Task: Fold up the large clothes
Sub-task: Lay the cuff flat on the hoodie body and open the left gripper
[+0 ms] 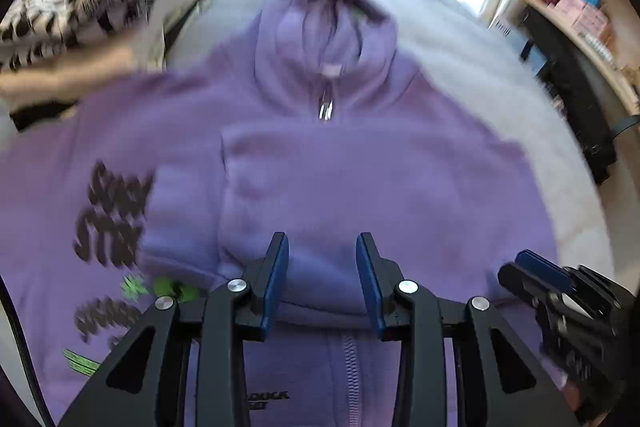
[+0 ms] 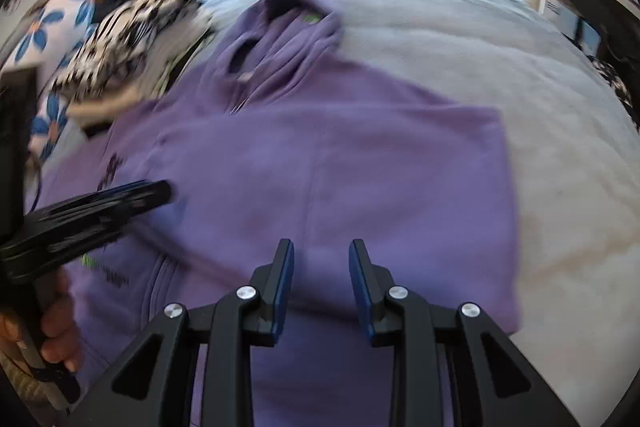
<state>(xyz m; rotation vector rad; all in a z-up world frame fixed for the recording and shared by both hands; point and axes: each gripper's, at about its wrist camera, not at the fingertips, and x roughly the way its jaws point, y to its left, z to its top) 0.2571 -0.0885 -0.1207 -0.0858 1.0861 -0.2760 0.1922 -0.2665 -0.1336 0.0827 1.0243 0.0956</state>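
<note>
A purple zip hoodie [image 1: 320, 167] lies front up on a pale grey bed cover, hood at the far end. Its right sleeve side is folded in over the chest; it also shows in the right wrist view [image 2: 340, 167]. Dark lettering is printed on its left part [image 1: 112, 211]. My left gripper [image 1: 322, 283] is open and empty, just above the folded layer near the hem. My right gripper [image 2: 321, 287] is open and empty above the hoodie's lower right part. The right gripper appears at the left view's right edge [image 1: 560, 291], and the left gripper at the right view's left [image 2: 100, 211]. Both views are motion-blurred.
A pale grey bed cover [image 2: 540, 107] spreads to the right of the hoodie. A pile of black-and-white patterned clothes [image 1: 92, 3] lies at the far left. A flowered cloth [image 2: 52, 39] lies beyond it. Wooden shelves with boxes [image 1: 580, 11] stand to the right.
</note>
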